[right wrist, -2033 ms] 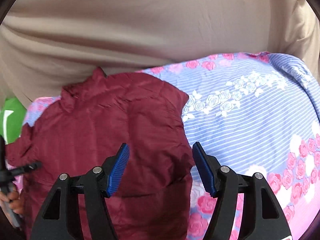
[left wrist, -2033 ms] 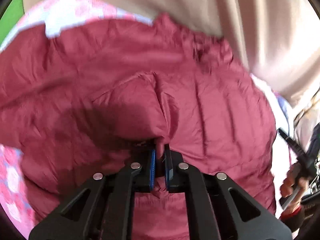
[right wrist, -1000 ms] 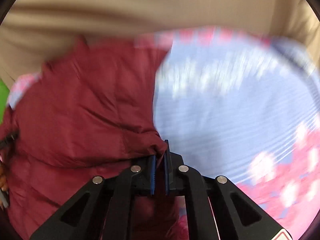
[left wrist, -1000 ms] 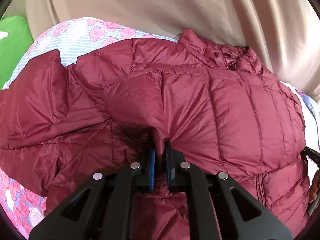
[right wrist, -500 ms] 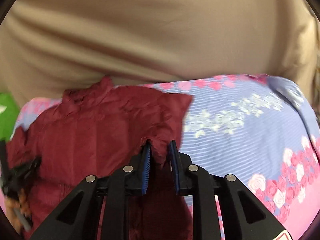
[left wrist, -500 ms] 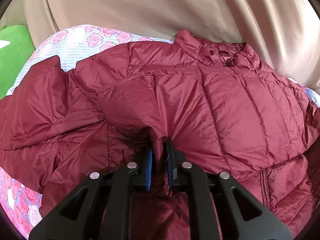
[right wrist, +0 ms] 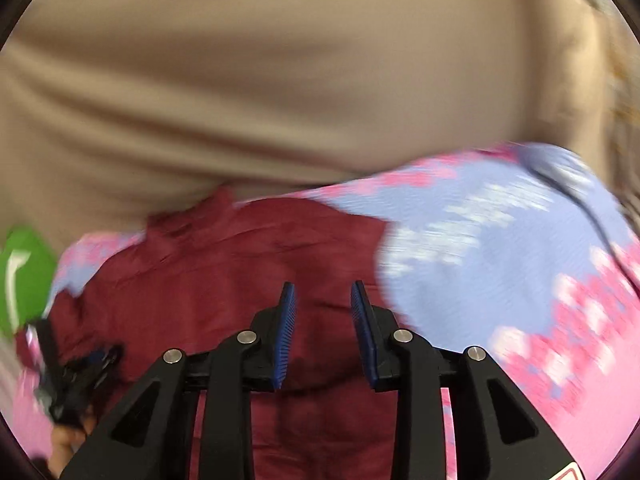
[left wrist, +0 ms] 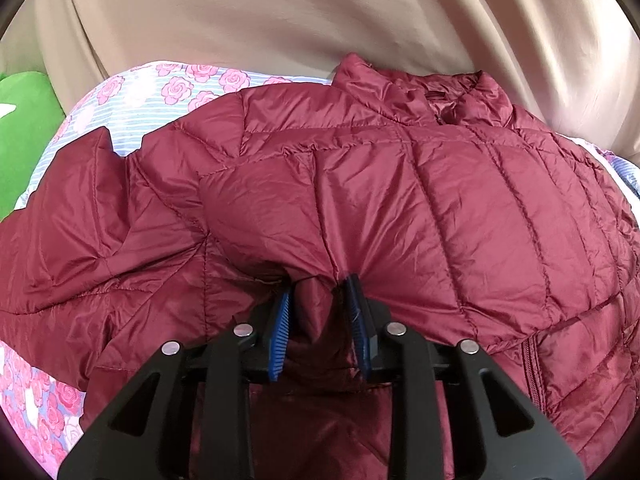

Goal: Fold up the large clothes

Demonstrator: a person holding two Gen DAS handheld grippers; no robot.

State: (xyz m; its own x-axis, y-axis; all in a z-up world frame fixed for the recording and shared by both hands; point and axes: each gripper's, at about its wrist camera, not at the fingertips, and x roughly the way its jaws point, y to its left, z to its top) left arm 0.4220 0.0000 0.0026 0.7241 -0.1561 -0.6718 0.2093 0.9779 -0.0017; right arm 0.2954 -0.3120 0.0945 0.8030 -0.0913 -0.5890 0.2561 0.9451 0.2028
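Floral bedsheet [right wrist: 500, 264]; both hands' fingers [left wrist: 280, 320] tilted down, just parting, maroon jacket [left wrist: 440, 200] released.

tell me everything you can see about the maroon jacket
The jacket is a dark red quilted puffer of shiny, thin-looking fabric, with a stand collar and a zip at the front. It lies spread on a floral sheet, collar toward the beige curtain, one sleeve out to the left. A pinched ridge of its fabric stands between the blue pads of the left gripper, whose jaws have just been opening. The right gripper, also just opening, holds none of it.
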